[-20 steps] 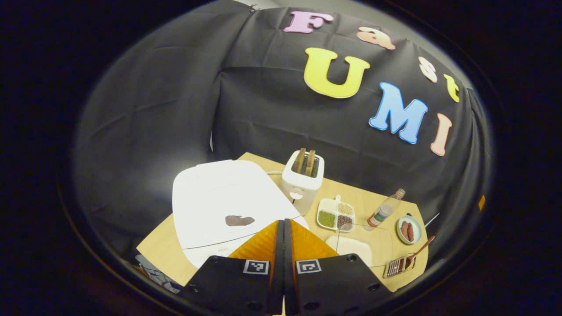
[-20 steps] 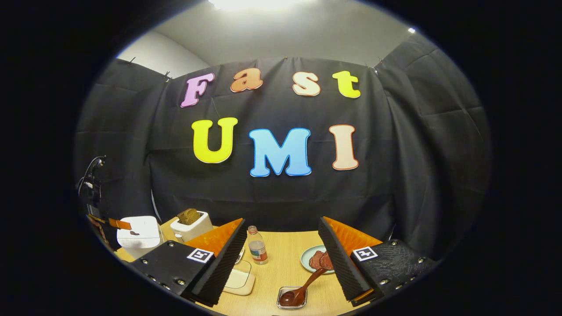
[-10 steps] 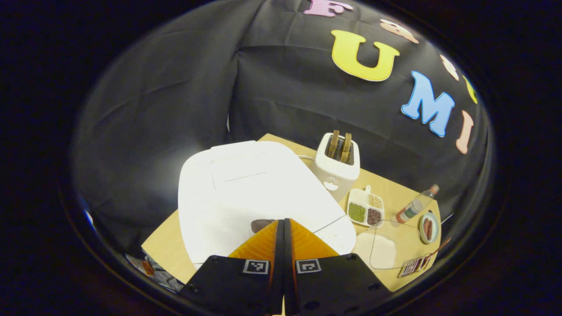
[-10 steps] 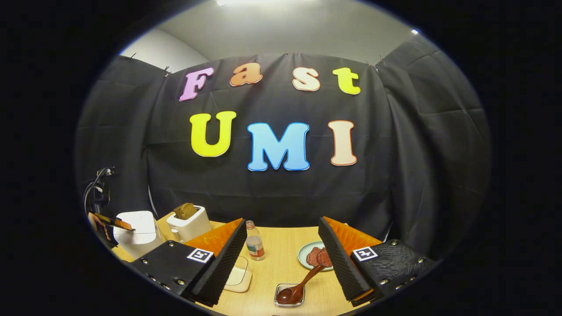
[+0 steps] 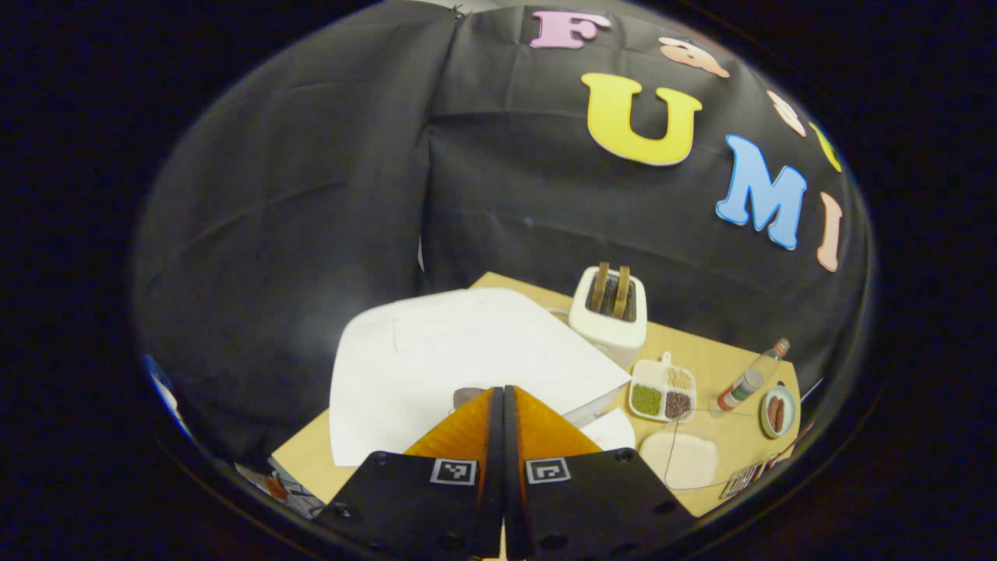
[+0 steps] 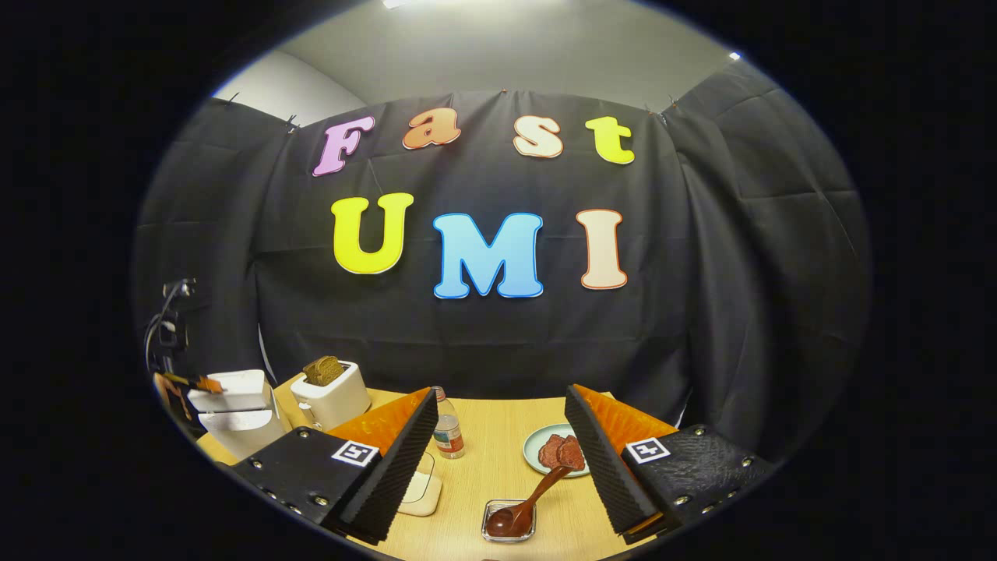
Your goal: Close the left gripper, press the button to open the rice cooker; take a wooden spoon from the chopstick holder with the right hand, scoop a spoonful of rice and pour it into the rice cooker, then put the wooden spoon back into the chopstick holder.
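Lid [image 5: 467, 343] lifting off the cooker [image 6: 234, 413], a gap showing along its front edge.

Left gripper [image 5: 502, 405] sits over the button [image 5: 466, 397], fingers pressed together with nothing between them. Right gripper [image 6: 498, 448] hangs wide apart above the table [image 6: 498, 460], with the spoon [image 6: 523, 506] just below it, bowl down in the holder [image 6: 508, 522].

Right gripper [image 6: 498, 456], jaws wide apart, above table [image 6: 498, 467]: wooden spoon [image 6: 523, 506] bowl-down in holder [image 6: 508, 520], plate [image 6: 554, 452], bottle [image 6: 446, 428], toaster [image 6: 336, 393], rice cooker [image 6: 234, 413] with lid ajar, left gripper [image 6: 195, 382].
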The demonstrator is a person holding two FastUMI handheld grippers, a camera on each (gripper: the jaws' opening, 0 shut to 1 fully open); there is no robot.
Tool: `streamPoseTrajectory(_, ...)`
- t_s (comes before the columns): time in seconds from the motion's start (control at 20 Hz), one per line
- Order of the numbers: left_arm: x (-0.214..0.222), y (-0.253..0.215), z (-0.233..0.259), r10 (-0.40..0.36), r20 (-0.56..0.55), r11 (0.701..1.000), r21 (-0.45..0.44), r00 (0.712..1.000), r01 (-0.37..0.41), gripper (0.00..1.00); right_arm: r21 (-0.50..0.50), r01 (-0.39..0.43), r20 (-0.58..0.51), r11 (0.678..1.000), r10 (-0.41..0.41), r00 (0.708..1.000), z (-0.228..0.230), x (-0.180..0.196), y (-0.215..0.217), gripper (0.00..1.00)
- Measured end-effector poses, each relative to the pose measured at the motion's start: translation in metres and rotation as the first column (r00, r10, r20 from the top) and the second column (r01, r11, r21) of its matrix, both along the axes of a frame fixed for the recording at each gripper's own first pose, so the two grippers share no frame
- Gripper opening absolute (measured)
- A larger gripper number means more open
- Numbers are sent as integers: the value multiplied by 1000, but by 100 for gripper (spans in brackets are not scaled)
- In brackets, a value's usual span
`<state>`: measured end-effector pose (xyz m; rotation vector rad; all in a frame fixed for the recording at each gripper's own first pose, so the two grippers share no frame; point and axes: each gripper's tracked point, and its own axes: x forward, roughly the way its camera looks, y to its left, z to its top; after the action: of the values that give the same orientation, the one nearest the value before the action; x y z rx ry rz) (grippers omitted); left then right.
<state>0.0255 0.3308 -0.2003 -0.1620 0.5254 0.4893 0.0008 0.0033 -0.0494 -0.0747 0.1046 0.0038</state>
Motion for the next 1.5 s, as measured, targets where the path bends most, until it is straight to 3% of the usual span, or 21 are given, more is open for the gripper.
streamPoseTrajectory(0.1,1,4,47,5,83,998,66,997,-10,13,-2,-5,2,1000,5,1000,0,-1,1,99)
streamPoseTrajectory(0.2,2,-5,79,-15,135,999,53,991,8,25,4,-9,2,1000,9,1000,0,-2,1,99)
streamPoseTrajectory(0.35,-4,-19,97,-30,180,999,47,983,21,62,4,-14,3,1000,14,1000,-1,-6,1,99)
streamPoseTrajectory(0.4,-7,-24,106,-33,201,998,64,979,21,59,1,-15,3,1000,15,1000,-2,-6,-1,100)
streamPoseTrajectory(0.5,-13,-47,132,-72,279,995,91,958,48,64,4,-14,5,1000,14,1000,-4,-7,-6,100)
streamPoseTrajectory(0.55,-16,-60,147,-90,325,992,111,941,56,72,10,-14,4,1000,14,1000,-5,-8,-9,96)
streamPoseTrajectory(0.65,-27,-80,170,-116,410,985,162,905,53,80,19,-23,0,1000,23,1000,-9,-5,-14,99)
streamPoseTrajectory(0.85,-44,-123,195,-173,523,973,223,834,62,84,40,-5,-40,999,6,999,-30,3,-35,99)
streamPoseTrajectory(0.95,-50,-147,188,-227,500,962,248,836,114,85,54,17,-70,998,-13,997,-45,12,-51,99)
streamPoseTrajectory(1.15,-58,-190,193,-327,496,936,289,804,202,84,67,42,-155,997,-31,987,-80,41,-84,99)
streamPoseTrajectory(1.35,-59,-217,184,-363,449,920,313,817,237,84,67,40,-248,997,-22,969,-123,64,-102,100)
streamPoseTrajectory(1.5,-59,-234,183,-384,437,914,307,813,267,84,121,28,-332,992,14,943,-159,73,-103,99)
